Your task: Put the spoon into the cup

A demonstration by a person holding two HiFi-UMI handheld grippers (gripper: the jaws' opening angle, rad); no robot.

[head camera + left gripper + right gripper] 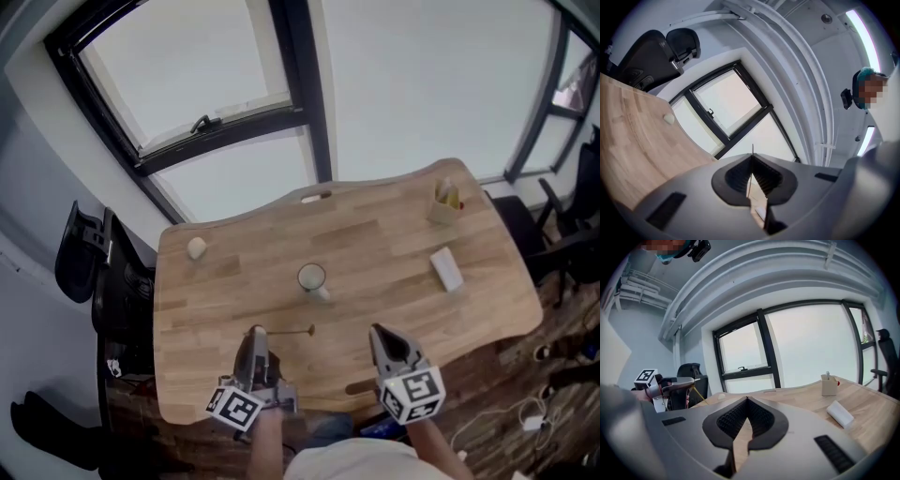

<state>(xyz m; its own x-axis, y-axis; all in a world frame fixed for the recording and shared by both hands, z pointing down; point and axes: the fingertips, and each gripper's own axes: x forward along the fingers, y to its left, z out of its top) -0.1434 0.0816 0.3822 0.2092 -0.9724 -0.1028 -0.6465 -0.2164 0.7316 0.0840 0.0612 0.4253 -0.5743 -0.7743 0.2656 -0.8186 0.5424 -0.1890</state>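
A white cup [311,278] stands upright near the middle of the wooden table [394,281]. My left gripper [255,331] is shut on the handle end of a thin spoon [289,331], which points right, its small bowl just below the cup and apart from it. In the left gripper view the spoon [752,149] shows as a thin sliver rising from the closed jaws of the left gripper [752,157]. My right gripper [379,331] hovers to the right of the spoon, shut and empty, as the right gripper view also shows [746,400]. That view also catches the left gripper [677,383].
A small beige lump [196,247] lies at the table's left. A beige holder [445,203] with items and a white block [446,269] sit at the right. Black chairs stand left [84,253] and right [562,225] of the table; windows lie beyond.
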